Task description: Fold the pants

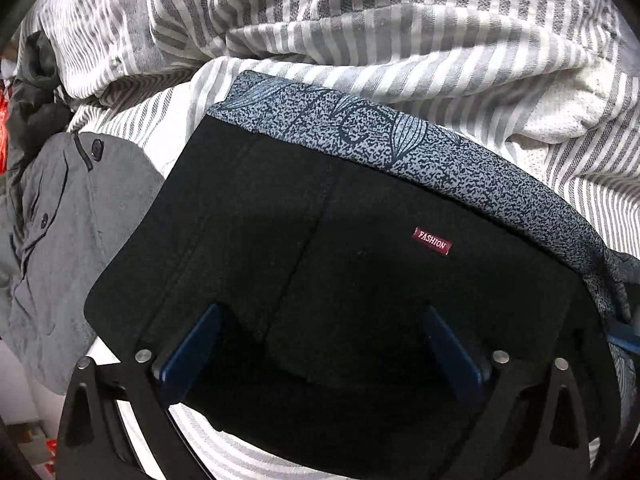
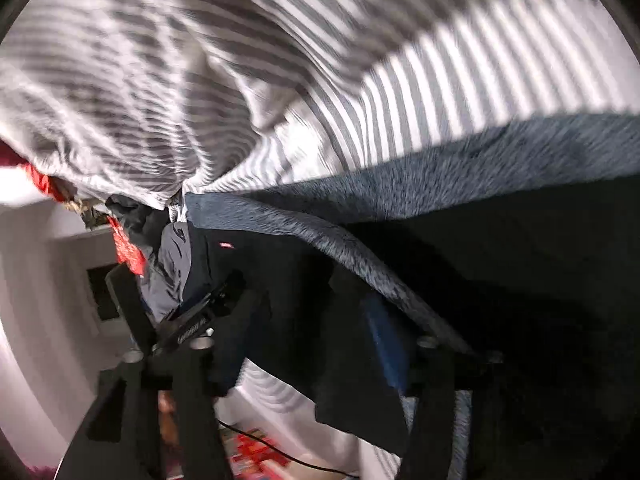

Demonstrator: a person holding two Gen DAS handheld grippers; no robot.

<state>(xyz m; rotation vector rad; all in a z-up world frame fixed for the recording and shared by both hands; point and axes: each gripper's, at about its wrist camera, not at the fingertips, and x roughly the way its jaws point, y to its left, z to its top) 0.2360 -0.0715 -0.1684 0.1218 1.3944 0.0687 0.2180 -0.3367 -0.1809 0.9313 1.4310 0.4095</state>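
Left tongs [image 1: 320, 344] are spread over black pants [image 1: 320, 248] on striped bedding [image 1: 400, 52]; right tongs [image 2: 320, 344] blurred, state cannot be told.

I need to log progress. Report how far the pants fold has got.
Done: the black pants lie doubled into a flat panel on the striped bedding, over a speckled blue garment. In hand: the left gripper is open above the panel; the right gripper is too blurred to judge. Left: probably a final fold.
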